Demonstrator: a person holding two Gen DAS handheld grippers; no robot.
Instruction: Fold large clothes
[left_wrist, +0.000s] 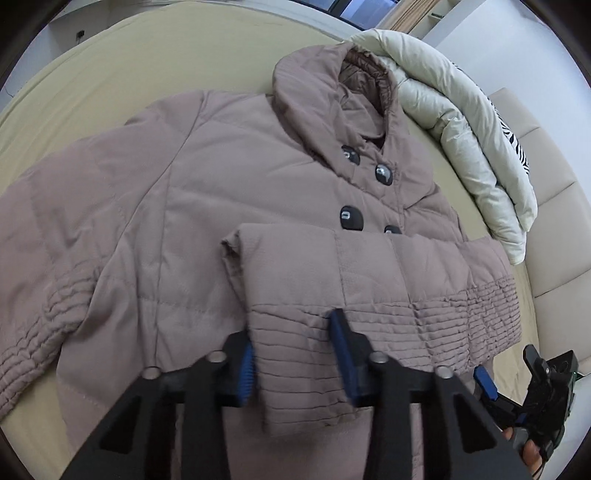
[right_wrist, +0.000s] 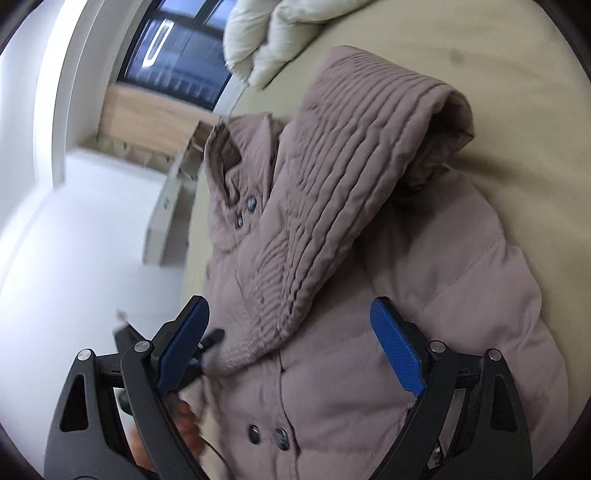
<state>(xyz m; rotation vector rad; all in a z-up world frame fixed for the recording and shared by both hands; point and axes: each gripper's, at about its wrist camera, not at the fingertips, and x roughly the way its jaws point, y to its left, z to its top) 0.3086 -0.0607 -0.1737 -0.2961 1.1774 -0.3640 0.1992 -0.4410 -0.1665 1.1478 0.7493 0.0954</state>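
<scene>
Lying flat on the bed (left_wrist: 166, 55), the brown padded coat (left_wrist: 229, 177) is spread front side up, with its buttons (left_wrist: 351, 218) closed and the hood (left_wrist: 321, 81) toward the white duvet (left_wrist: 461, 122). This flat position makes sense for folding, because the body of the coat serves as the base and the sleeves can be laid over it one after another.

One sleeve (left_wrist: 369, 280) is already brought across the chest, just below the buttons. Its ribbed cuff sits between the blue pads of the left gripper (left_wrist: 295, 363), which is closed on the cuff and keeps it in place over the front of the coat. I think the cuff is pinched here because it is the firm end of the sleeve, so the whole sleeve follows it. The other sleeve (left_wrist: 40, 295) lies out to the side on the bed and is not folded yet.

The right gripper (right_wrist: 290, 345) stands wide, with nothing pressed between its pads; in the right wrist view the folded sleeve (right_wrist: 351, 173) lies ahead of it. Probably it has no cloth because the left one alone carries this sleeve. A hand (right_wrist: 184, 424) shows partly low in that view.
</scene>
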